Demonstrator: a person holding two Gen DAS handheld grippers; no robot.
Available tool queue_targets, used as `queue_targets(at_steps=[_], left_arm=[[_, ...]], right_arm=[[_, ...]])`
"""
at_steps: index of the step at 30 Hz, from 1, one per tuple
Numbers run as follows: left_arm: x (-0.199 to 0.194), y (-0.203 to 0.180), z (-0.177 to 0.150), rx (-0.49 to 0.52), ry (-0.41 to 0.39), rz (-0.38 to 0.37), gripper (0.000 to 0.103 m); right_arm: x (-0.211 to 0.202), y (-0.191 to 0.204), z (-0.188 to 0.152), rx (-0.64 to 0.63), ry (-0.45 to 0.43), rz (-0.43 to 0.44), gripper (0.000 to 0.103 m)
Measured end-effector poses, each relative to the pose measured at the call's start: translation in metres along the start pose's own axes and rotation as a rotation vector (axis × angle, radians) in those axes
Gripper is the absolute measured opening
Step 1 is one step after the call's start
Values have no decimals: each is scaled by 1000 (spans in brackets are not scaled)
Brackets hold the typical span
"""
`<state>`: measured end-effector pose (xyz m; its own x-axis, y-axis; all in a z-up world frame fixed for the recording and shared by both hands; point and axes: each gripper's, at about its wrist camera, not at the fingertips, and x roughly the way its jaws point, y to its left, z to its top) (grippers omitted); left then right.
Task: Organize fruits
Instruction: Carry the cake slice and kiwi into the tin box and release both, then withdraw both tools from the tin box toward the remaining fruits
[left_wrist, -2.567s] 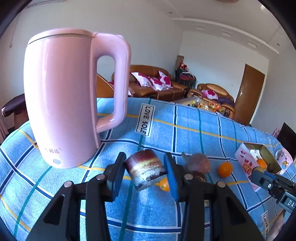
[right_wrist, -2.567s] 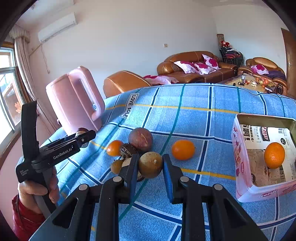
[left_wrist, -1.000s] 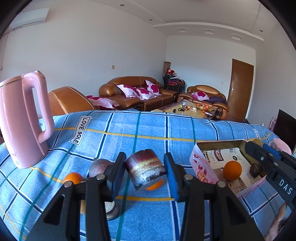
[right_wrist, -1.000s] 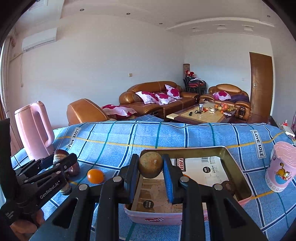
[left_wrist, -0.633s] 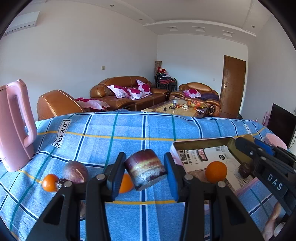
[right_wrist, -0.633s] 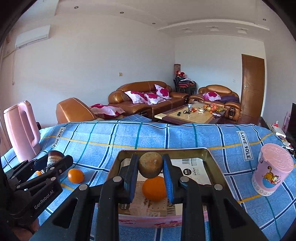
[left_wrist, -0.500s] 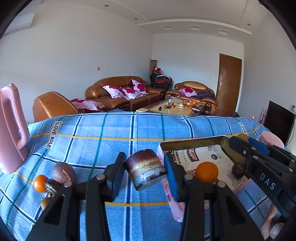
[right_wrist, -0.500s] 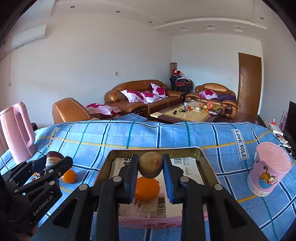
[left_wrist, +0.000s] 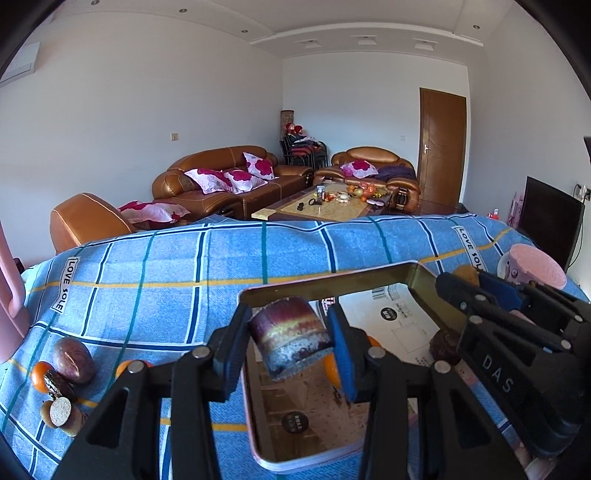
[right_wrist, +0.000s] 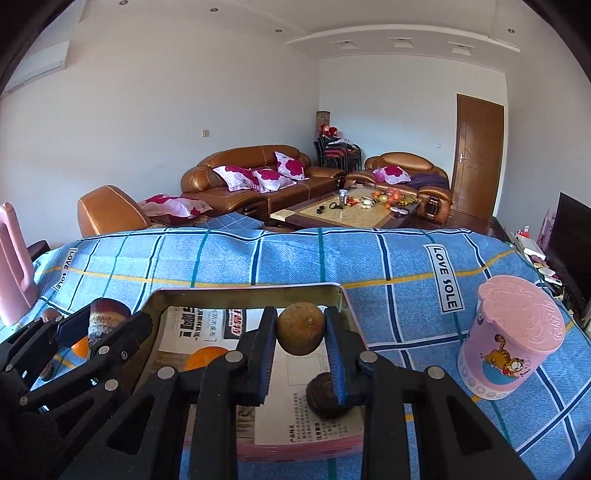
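My left gripper (left_wrist: 290, 341) is shut on a cut purple fruit piece (left_wrist: 290, 338) and holds it above the left part of the open tin box (left_wrist: 325, 288). My right gripper (right_wrist: 301, 334) is shut on a round brown fruit (right_wrist: 301, 333) above the same box (right_wrist: 251, 290). In the box lie an orange (right_wrist: 201, 358) and a dark brown fruit (right_wrist: 321, 395) on newspaper. The left gripper shows at the left of the right wrist view (right_wrist: 107, 325). The right gripper shows at the right of the left wrist view (left_wrist: 465, 284).
On the blue checked cloth (left_wrist: 166, 295) left of the box lie a purple passion fruit (left_wrist: 72, 360), oranges (left_wrist: 38, 374) and cut fruit pieces (left_wrist: 61, 408). A pink kettle (right_wrist: 13, 258) stands far left. A pink cup (right_wrist: 511, 341) stands right of the box.
Both grippers have moved right from the fruit pile and kettle to above the box, each still holding its fruit.
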<state>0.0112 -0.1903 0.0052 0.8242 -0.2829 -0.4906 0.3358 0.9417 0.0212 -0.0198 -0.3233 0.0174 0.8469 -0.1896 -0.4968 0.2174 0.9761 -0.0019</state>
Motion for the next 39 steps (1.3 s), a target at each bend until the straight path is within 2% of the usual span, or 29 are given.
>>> queue_targets(at_steps=[10,20,25,27,32,34,36,37,39], left_arm=[[17,-11,3,3,75,-1,44],[21,-11,2,-5,107,-10,44],[21,-8,2,-20,104,1,46],[20,-7,2,-23,98,13,51],[11,0,2,-55,50,26,81],[5,4,3,-75,17,34,88],[-1,11,5,-98,-11,40,101],[-4,13,6,-106,-27,36,103],[-9,16,8,-105,-47,27,103]], right_arm=[[19,-3,-7,-30,80,3,28],[28,-2,-11,7,135,82,28],[27,-5,-12,40,136,109,33],[25,-5,-11,43,123,108,35],[15,-16,-7,92,59,90,36],[12,-25,-5,141,39,99,43],[10,-35,-5,201,18,103,63],[8,-40,-6,235,2,102,68],[3,-49,-6,297,-40,122,84]])
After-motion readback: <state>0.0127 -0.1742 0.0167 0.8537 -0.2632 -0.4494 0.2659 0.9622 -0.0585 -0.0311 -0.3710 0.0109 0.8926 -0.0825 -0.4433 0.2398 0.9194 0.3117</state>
